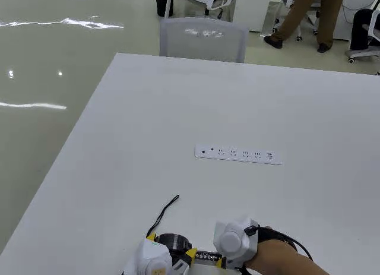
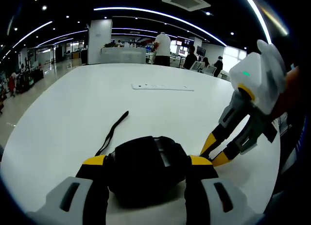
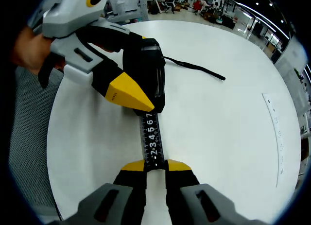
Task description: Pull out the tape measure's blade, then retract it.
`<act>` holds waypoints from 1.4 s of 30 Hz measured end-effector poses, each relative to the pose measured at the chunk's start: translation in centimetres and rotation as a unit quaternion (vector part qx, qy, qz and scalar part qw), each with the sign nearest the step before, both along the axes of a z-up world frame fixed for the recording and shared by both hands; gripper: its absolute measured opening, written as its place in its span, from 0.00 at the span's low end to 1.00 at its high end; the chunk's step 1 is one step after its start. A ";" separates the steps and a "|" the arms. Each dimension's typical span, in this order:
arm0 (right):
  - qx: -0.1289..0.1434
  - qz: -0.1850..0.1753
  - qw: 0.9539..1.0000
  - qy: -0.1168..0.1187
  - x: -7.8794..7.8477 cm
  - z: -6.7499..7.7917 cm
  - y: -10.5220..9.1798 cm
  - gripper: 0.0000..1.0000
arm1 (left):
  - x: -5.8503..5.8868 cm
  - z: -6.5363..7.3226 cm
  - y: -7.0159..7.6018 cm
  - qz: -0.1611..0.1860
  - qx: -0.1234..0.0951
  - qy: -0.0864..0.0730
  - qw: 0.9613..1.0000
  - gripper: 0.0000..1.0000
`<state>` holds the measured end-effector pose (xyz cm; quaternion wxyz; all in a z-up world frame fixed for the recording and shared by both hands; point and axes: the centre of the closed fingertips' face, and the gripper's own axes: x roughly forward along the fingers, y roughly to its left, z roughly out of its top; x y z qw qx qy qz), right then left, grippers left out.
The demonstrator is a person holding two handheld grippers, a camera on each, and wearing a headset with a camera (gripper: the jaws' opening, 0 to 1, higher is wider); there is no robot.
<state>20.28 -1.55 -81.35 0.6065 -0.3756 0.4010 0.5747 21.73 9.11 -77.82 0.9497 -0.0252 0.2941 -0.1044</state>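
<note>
Nearest you, your right tool is clenched on the tip end of the blade, its yellow-tipped jaws pinched against the black, numbered strip. A short length of blade is out. It runs straight from those jaws to the mouth of the tape measure case, so the blade's long axis lines up with your right tool and the case lies dead ahead of it. Your left tool is grasping that black case, one jaw on each flank. The case appears to rest on the white worktop, though the head view crops both tools at its lower edge, so I can't be sure. By my reading the pull-out is barely begun: draw the right tool back along the blade's line, away from the case, while the left anchors it, since a sideways pull could kink the blade. Beyond the case its black strap trails loose across the worktop. Farther out lies a white power strip, and a grey chair stands at the far edge.
</note>
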 end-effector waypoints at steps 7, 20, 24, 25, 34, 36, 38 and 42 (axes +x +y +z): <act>0.011 0.002 1.000 -0.004 0.0 0.2 0.5 0.14 | 0.0 0.1 0.0 -0.001 -0.001 0.000 1.000 0.59; 0.015 -0.001 1.000 0.000 0.1 0.0 1.5 0.13 | 0.0 0.1 -0.1 -0.002 -0.002 0.001 1.000 0.59; 0.023 -0.004 1.000 0.003 0.1 -0.1 1.9 0.13 | 0.0 0.2 -0.1 -0.002 -0.002 0.000 1.000 0.59; 0.024 -0.005 1.000 0.004 0.2 -0.1 2.1 0.13 | 0.0 0.1 -0.1 -0.002 -0.002 0.001 1.000 0.59; 0.027 -0.001 1.000 0.003 -0.2 0.1 3.0 0.13 | -0.1 0.2 0.0 -0.002 -0.003 0.001 1.000 0.59; 0.028 -0.001 1.000 0.004 0.0 -0.1 3.2 0.13 | -0.1 0.1 0.0 -0.002 -0.004 0.001 1.000 0.59; 0.031 0.000 1.000 0.004 -0.1 -0.1 3.4 0.14 | -0.1 0.2 0.0 -0.002 -0.005 0.000 1.000 0.59; 0.039 -0.005 0.999 0.007 -0.2 0.1 3.8 0.14 | -0.1 0.1 0.1 -0.001 -0.005 0.000 1.000 0.59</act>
